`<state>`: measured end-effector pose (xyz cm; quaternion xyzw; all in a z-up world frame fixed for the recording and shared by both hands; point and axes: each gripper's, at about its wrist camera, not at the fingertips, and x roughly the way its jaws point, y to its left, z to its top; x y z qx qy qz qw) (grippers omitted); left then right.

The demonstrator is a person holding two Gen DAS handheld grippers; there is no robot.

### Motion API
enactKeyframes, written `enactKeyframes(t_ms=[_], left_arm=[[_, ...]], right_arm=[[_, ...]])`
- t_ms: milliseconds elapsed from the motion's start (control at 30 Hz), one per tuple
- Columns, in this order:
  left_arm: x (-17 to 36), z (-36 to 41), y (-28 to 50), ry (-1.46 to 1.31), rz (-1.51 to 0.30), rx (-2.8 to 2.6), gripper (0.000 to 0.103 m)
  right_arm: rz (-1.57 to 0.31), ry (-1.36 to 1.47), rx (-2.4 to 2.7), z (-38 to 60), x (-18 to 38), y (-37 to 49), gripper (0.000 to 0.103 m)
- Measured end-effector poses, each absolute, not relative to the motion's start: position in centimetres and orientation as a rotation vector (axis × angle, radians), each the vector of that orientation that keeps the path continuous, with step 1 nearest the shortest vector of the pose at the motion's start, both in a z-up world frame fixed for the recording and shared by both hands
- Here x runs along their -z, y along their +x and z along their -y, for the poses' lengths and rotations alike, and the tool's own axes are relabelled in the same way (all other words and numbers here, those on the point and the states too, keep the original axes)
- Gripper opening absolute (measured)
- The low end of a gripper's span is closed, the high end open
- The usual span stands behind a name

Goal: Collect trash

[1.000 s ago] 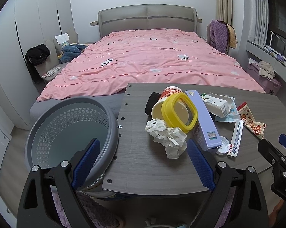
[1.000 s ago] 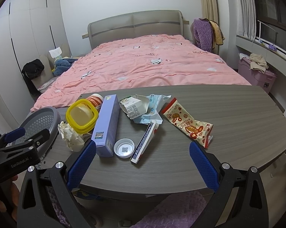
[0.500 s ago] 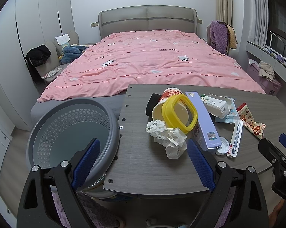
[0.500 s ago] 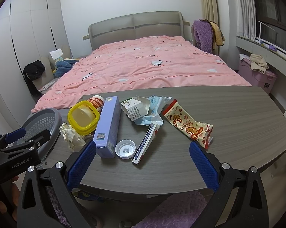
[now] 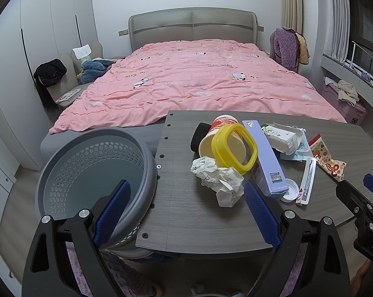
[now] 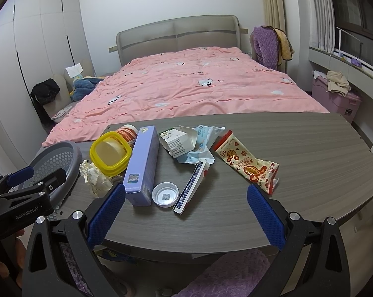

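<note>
Trash lies on a grey wooden table [image 5: 203, 222] [image 6: 310, 148]: crumpled paper [image 5: 217, 177] [image 6: 94, 175], a yellow-lidded cup [image 5: 232, 148] [image 6: 111, 153], a lilac box [image 5: 263, 158] [image 6: 143, 163], a white cap [image 6: 165, 194], a card pack [image 6: 191, 188], a torn carton [image 6: 179, 142] and a snack wrapper [image 6: 248, 164] [image 5: 326, 159]. A grey perforated basket [image 5: 92, 170] [image 6: 52, 158] stands at the table's left end. My left gripper [image 5: 186, 210] is open, hovering before the paper and basket. My right gripper [image 6: 186, 212] is open, near the table's front edge, facing the cap.
A bed with a pink duvet [image 5: 198, 84] lies beyond the table. A chair with clothes [image 5: 62, 79] stands at the left, a purple-draped chair [image 6: 268, 47] and a pink storage box [image 6: 337, 101] at the right. A purple rug [image 6: 236, 272] covers the floor below.
Both views have shifted slightly, so the table and trash sit a little lower and nearer in frame. Both grippers stay open and hold nothing.
</note>
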<state>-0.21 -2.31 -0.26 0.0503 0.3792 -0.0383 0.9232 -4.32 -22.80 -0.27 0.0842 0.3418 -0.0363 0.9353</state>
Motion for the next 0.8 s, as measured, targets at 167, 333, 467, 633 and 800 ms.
enactKeyframes(t_ms=[167, 333, 467, 633, 800], left_arm=[[0.21, 2.35, -0.28, 0.104, -0.778, 0.079, 0.089], [0.27, 2.36, -0.29, 0.104, -0.779, 0.078, 0.089], [0.25, 2.35, -0.3, 0.103, -0.778, 0.078, 0.089], [0.3, 2.36, -0.29, 0.102, -0.781, 0.078, 0.089], [0.47, 1.88, 0.12, 0.087, -0.803, 0.074, 0.089]], right_arm=[[-0.698, 0.172, 0.074, 22.78, 0.26, -4.29, 0.097], [-0.7, 0.173, 0.072, 22.67, 0.18, -4.25, 0.097], [-0.699, 0.174, 0.072, 22.71, 0.23, -4.28, 0.097], [-0.702, 0.175, 0.067, 22.46, 0.16, -4.15, 0.097], [-0.712, 0.182, 0.057, 22.41, 0.49, -3.91, 0.097]])
